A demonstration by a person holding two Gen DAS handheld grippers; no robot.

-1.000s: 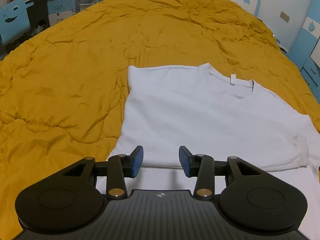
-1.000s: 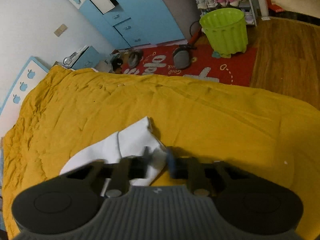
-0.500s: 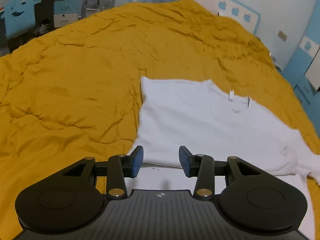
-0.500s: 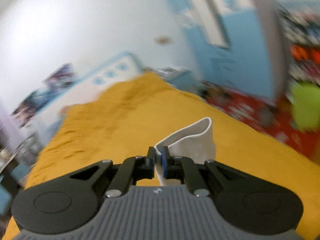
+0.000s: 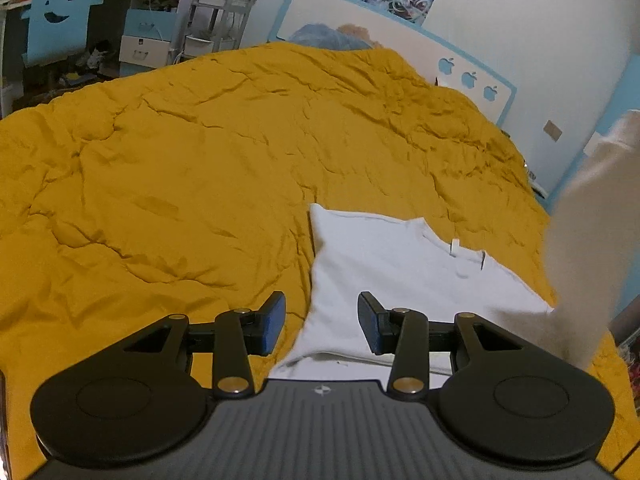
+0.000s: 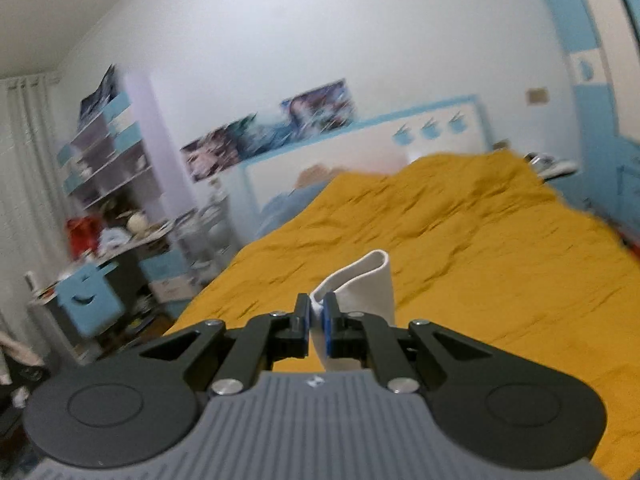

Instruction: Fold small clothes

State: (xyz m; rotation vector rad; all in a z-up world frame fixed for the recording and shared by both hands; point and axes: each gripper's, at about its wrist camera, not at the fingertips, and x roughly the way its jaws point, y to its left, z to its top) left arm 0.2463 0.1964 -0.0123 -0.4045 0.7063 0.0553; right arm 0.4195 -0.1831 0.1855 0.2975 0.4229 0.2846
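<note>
A small white T-shirt (image 5: pixel 392 264) lies partly folded on the mustard-yellow bedspread (image 5: pixel 180 168), collar toward the far right. My left gripper (image 5: pixel 320 322) is open and empty, hovering just above the shirt's near left edge. My right gripper (image 6: pixel 317 322) is shut on a fold of the shirt's white fabric (image 6: pixel 366 280) and holds it lifted above the bed. In the left wrist view that lifted fabric (image 5: pixel 592 240) rises as a blurred white strip at the right edge.
The bedspread (image 6: pixel 480 248) covers the whole bed. A blue-and-white headboard (image 5: pixel 400 52) stands at the far end. A cluttered desk with a blue chair (image 5: pixel 56 32) and shelves (image 6: pixel 108 152) stand beyond the bed's left side.
My right gripper closed on the shirt's right side and lifted it up, swinging toward the headboard. The left gripper stayed open and drew slightly left and back.
</note>
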